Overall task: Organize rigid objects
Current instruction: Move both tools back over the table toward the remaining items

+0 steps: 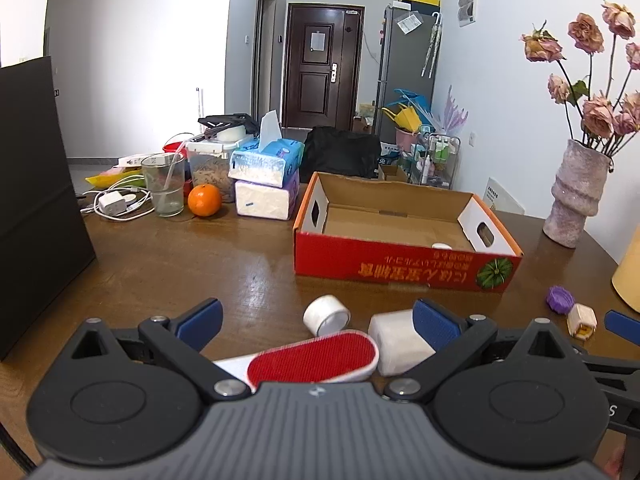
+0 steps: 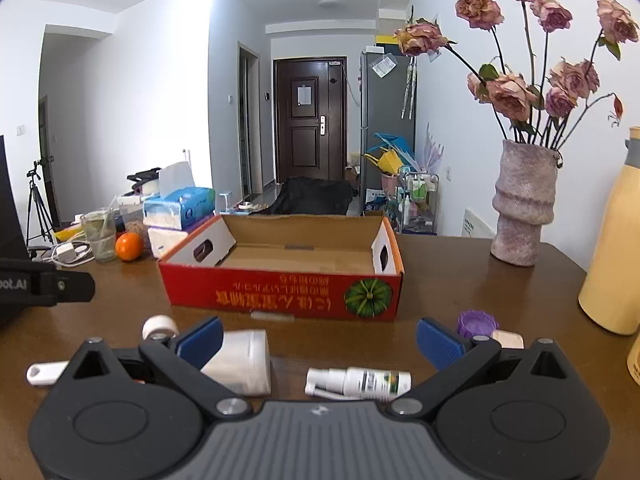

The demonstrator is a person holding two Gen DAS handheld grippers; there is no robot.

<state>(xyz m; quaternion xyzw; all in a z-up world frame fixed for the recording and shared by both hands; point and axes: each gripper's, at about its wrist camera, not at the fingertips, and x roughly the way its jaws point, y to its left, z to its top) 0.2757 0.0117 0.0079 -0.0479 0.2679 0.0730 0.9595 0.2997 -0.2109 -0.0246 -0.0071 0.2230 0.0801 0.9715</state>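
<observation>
**Both grippers spread above the loose items, box waiting beyond**

The left gripper (image 1: 318, 322) hangs with its jaws spread wide and nothing between them. Just under it lies a lint brush (image 1: 316, 358) with a red pad, flat and stiff; its nap looks grippy, so pinching across the narrow width should hold. Beside it sit a small white tape roll (image 1: 326, 314) and a white jar (image 1: 396, 340) on its side, probably light but smooth and liable to roll; take it across the body.

The right gripper (image 2: 318, 338) is likewise wide apart and empty. Below it lies a white spray bottle (image 2: 360, 382), slim, hard and likely slippery; the labelled barrel is the safest hold. A purple cap (image 2: 478, 322) and a small beige block (image 2: 508, 338) rest near the right finger.

Further out on the wooden table (image 1: 200, 264) stands the red cardboard box (image 2: 280, 294), open-topped, with one small white piece inside.
</observation>
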